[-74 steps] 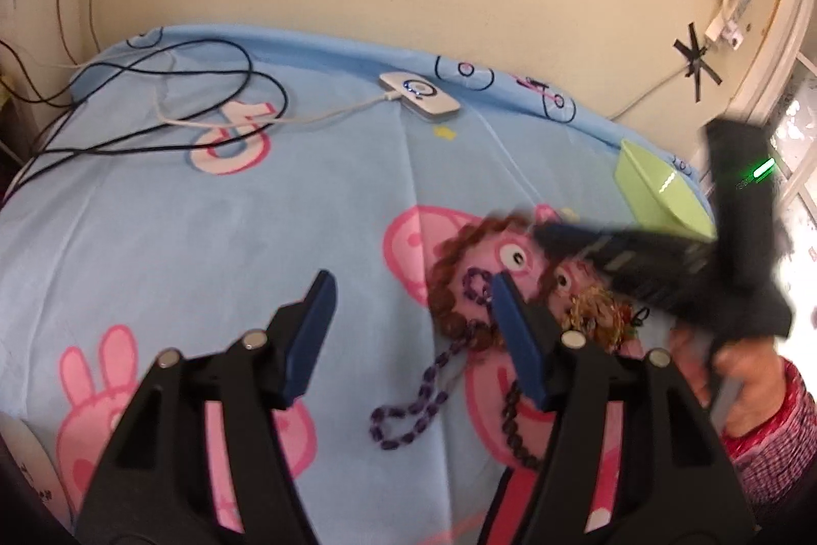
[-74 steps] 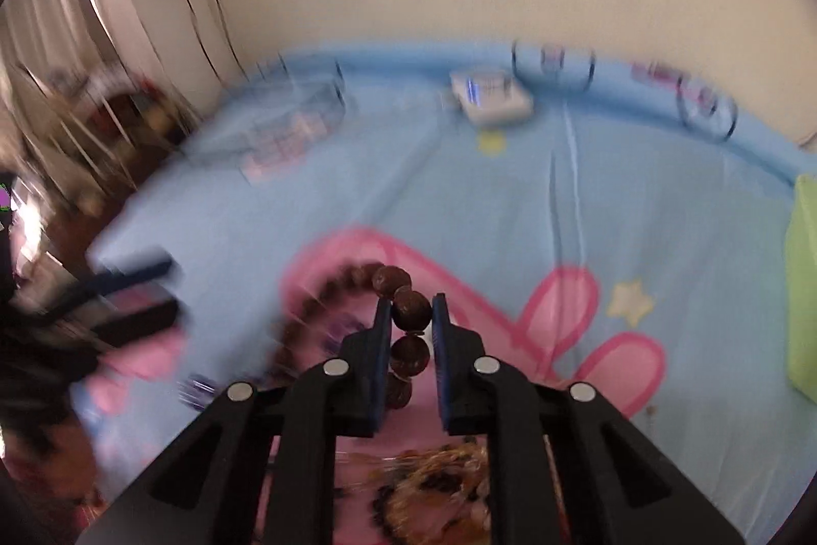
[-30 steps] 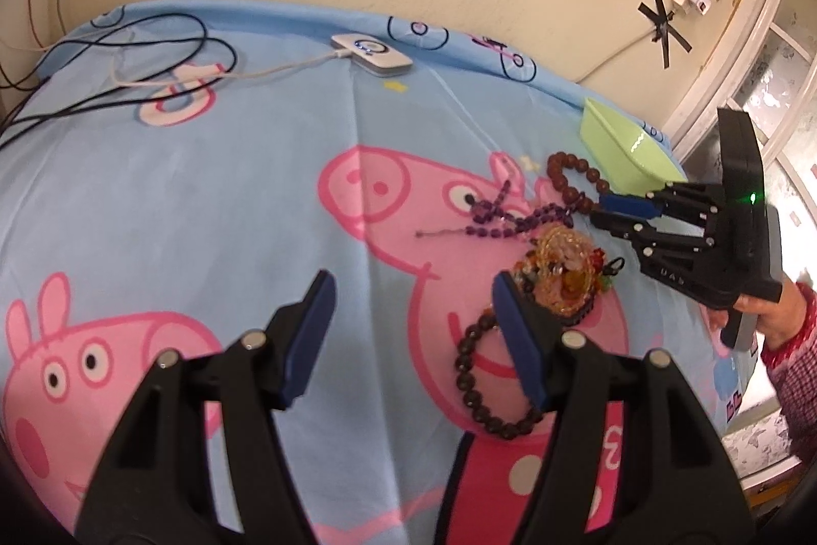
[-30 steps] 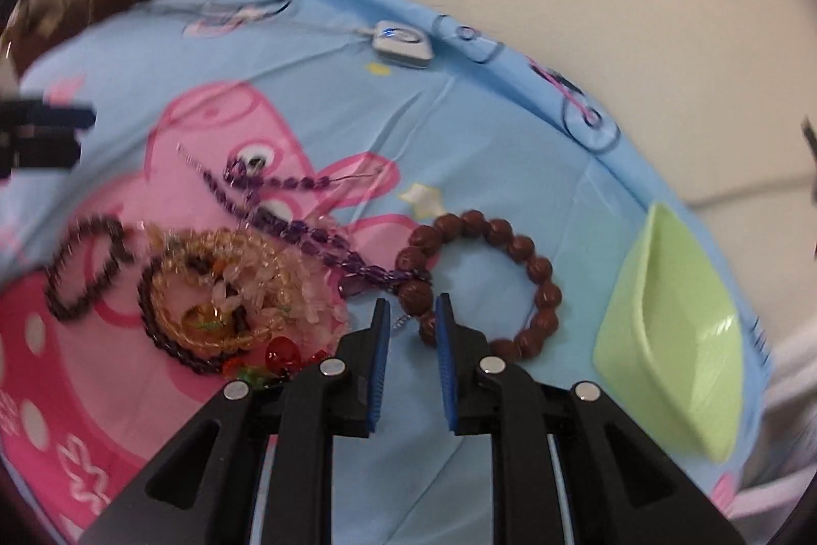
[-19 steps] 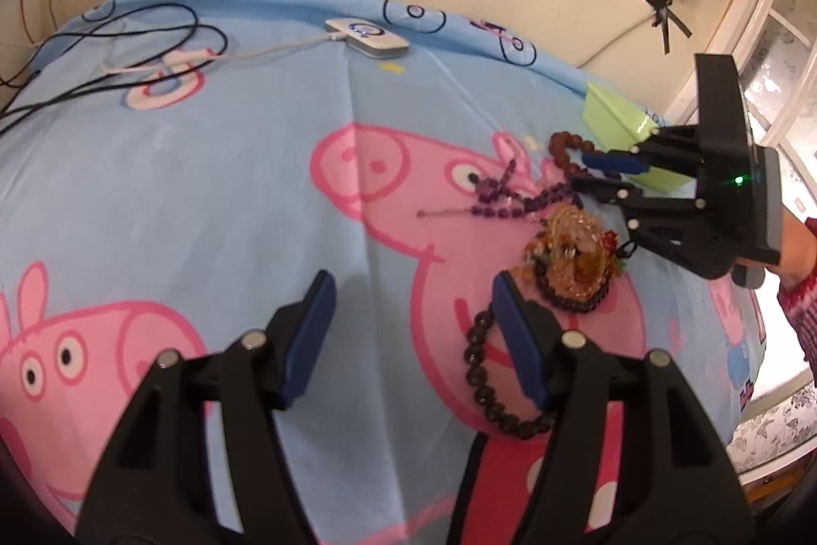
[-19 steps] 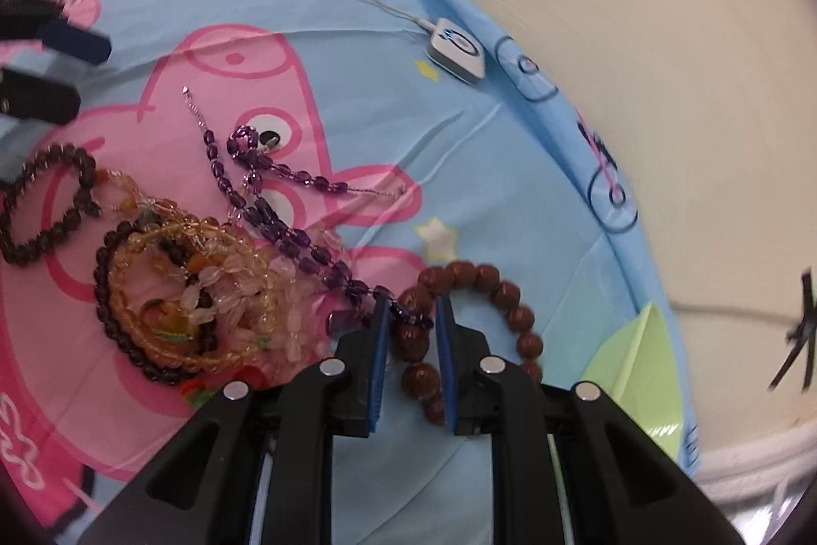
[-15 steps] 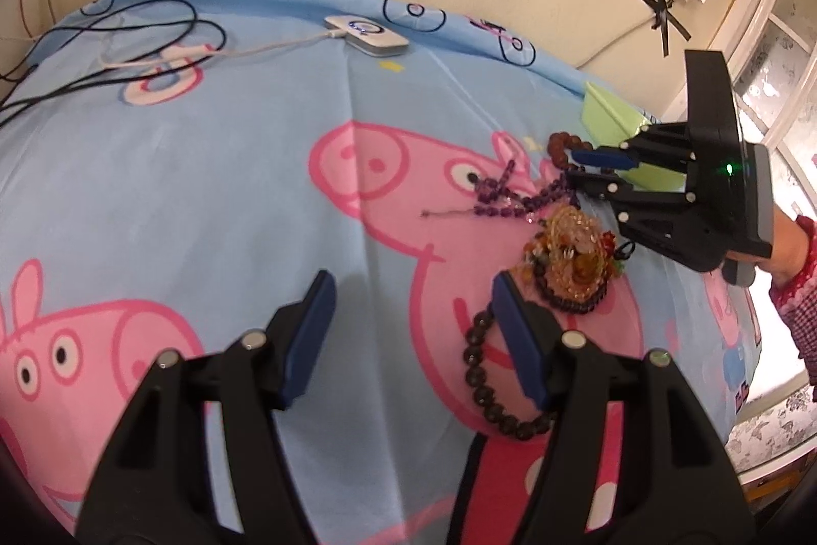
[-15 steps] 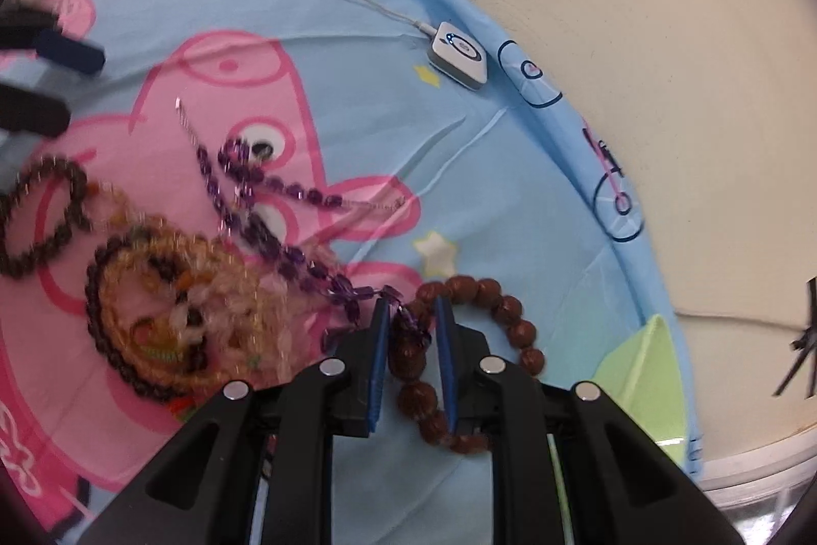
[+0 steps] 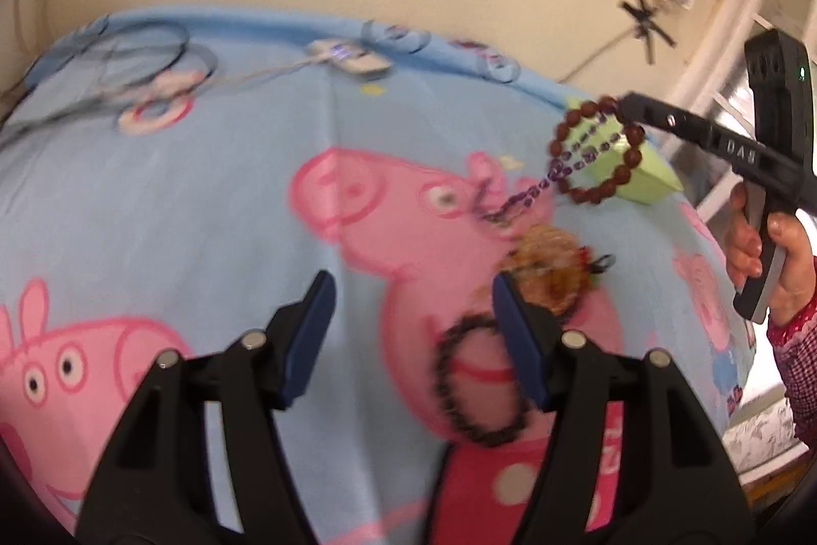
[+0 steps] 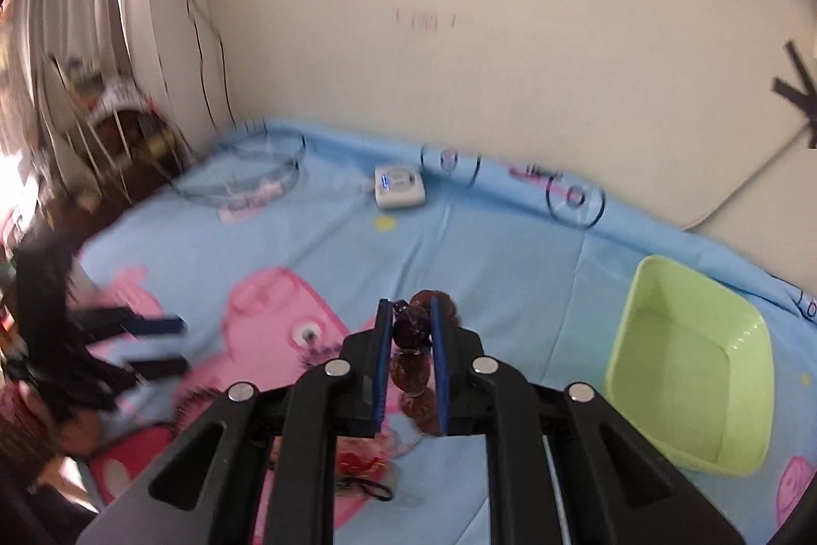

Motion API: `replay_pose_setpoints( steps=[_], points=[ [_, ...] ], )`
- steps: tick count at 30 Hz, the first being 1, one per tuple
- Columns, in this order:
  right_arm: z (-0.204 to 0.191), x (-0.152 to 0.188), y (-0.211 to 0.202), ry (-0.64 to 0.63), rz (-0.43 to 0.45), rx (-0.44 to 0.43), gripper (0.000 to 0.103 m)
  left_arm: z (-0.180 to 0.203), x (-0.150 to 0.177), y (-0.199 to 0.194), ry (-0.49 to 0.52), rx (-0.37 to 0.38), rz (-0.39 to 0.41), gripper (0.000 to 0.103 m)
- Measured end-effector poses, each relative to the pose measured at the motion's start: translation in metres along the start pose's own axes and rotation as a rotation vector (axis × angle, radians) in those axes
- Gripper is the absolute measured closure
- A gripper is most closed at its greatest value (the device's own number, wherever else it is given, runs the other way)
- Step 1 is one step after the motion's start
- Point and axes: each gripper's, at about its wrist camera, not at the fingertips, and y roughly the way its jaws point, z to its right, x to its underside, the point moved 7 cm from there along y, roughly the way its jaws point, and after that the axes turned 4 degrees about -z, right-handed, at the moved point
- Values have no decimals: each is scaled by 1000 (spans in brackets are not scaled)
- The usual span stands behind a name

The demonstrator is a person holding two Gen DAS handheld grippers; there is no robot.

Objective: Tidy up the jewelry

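Note:
My right gripper point(image 10: 412, 312) is shut on a brown bead bracelet point(image 10: 416, 325). In the left wrist view that bracelet point(image 9: 595, 151) hangs in the air from the right gripper point(image 9: 625, 111), in front of the green tray point(image 9: 648, 185). A purple bead necklace point(image 9: 531, 192) is caught on it and trails down to the sheet. A heap of golden and pink beads point(image 9: 551, 269) and a dark bead bracelet point(image 9: 475, 386) lie on the sheet by my left gripper point(image 9: 411, 289), which is open with nothing between its fingers. The green tray point(image 10: 689, 371) holds nothing.
A blue cartoon-print sheet point(image 9: 204, 197) covers the surface. A white device point(image 10: 399, 186) with its cable lies near the far wall, and black cables point(image 9: 133, 49) loop at the far left. A hand point(image 9: 776, 249) holds the right gripper's handle.
My right gripper has risen and rolled, lifting the brown bracelet off the sheet and pulling the purple necklace up with it. The left gripper has stayed put.

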Motion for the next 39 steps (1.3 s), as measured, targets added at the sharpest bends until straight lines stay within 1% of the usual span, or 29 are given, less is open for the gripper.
replay_pose_setpoints(
  steps=[1,4,6,8,9,11,13,15,17,19,20,21,22,23,24,25,27,29,31,32,33,34,35,36,37,38,39],
  points=[
    [-2,-4,-12,23,29,-27,103,13,-7,-4,38,7,16,42],
    [-4,-12,-28,96,43,-143,103,46,-25,-17,119,29,64,41],
    [-8,-16,-39,125,66,-194,103,62,-32,-23,150,40,82,41],
    [-13,-17,-46,145,66,-251,103,73,-35,-29,165,47,96,41],
    [-15,-16,-49,140,70,-247,103,75,-34,-32,167,50,99,41],
    [-19,-13,-52,104,77,-203,103,72,-29,-34,162,40,98,41],
    [-21,-5,-52,77,74,-169,103,64,-23,-33,149,24,78,40],
    [-22,7,-45,81,37,-179,103,51,-17,-31,123,7,53,40],
    [-20,22,-35,128,-2,-220,103,43,-11,-30,94,14,38,40],
    [-18,37,-20,159,-55,-235,102,37,-8,-28,65,25,25,40],
    [-18,43,-14,163,-80,-239,91,36,-7,-27,61,28,24,40],
    [-19,51,-6,161,-109,-240,79,36,-7,-26,63,28,23,40],
    [-20,62,5,145,-159,-213,75,38,-6,-24,74,27,21,40],
    [-19,67,11,131,-181,-187,74,40,-6,-22,87,23,21,40],
    [-19,74,20,99,-215,-140,74,42,-6,-20,103,20,20,40],
    [-16,79,25,76,-235,-111,74,45,-6,-16,125,12,15,40],
    [-11,83,31,39,-251,-65,74,50,-6,-10,156,4,6,43],
    [-12,84,35,14,-251,-77,78,57,-7,-5,181,7,-6,49],
    [-20,86,42,-38,-275,-90,84,60,-6,-4,187,18,0,51],
    [-24,86,47,-59,-285,-89,91,61,-6,-3,188,23,1,52],
    [-28,88,52,-78,-298,-83,98,61,-5,-2,188,24,-2,56],
    [-31,90,59,-82,-316,-88,101,61,-3,0,185,23,-8,61],
    [-32,87,62,-74,-296,-93,103,60,-2,2,180,19,-16,66],
    [-32,86,65,-60,-298,-102,103,57,-1,4,173,11,-24,68],
    [-31,82,62,-22,-274,-126,103,56,0,4,170,4,-27,72],
    [-31,76,56,3,-241,-151,103,55,-1,3,168,0,-24,73],
    [-31,72,49,9,-218,-154,103,54,-2,1,169,-5,-14,73]
  ],
)
